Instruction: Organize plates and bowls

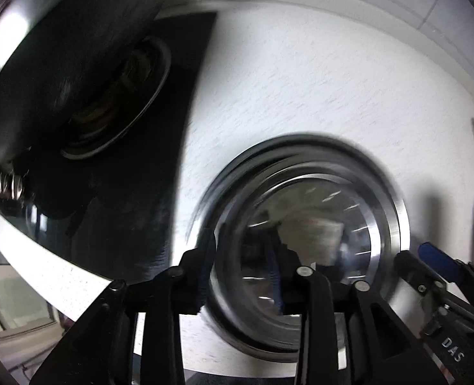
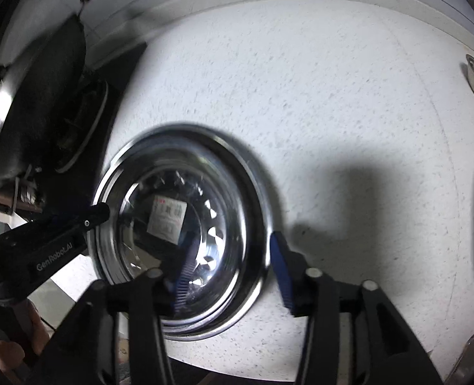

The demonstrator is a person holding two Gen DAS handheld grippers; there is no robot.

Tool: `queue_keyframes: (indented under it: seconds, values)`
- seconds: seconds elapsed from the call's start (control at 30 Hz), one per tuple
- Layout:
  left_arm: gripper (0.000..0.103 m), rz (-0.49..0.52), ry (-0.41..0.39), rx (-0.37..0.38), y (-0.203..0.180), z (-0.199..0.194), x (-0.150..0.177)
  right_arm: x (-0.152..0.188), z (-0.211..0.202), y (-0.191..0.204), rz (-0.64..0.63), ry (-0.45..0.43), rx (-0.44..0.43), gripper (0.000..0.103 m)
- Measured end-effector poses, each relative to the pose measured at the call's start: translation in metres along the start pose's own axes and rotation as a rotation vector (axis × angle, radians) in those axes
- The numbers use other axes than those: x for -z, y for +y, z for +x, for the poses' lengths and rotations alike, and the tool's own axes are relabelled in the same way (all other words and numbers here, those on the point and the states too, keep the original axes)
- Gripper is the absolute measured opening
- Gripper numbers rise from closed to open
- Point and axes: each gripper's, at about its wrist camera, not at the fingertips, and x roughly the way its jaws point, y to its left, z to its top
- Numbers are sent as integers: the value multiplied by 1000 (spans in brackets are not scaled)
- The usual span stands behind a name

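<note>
Right wrist: right hand-held gripper (image 2: 230,266) released, jaws straddling steel plate (image 2: 185,240) rim on white desk (image 2: 333,96); left hand-held gripper (image 1: 246,269) likewise released over opposite rim.

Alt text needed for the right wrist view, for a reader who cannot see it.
The right gripper is open astride the right rim of a steel plate on a white speckled counter. The left gripper reaches the plate's left rim.
</note>
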Motion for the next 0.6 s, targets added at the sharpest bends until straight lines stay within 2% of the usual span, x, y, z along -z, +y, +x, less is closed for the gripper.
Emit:
queue_keyframes:
  seconds: [0.17,0.23,0.43,0.6]
  values:
    - [65,93,-57,111,-58,-37,-19,-14,-49,-41,49,-100,11,47]
    - [72,145,-72,150,-89,-47,-25,-17,-76,-70,94,-151,21,47]
    - [77,315,-65,246,-194,-62,-43,-1,-151,-179,290,-294,89,56]
    - [78,452,-68,279,-276,-63,-48,40,-192,-278,460,-348,245,60]
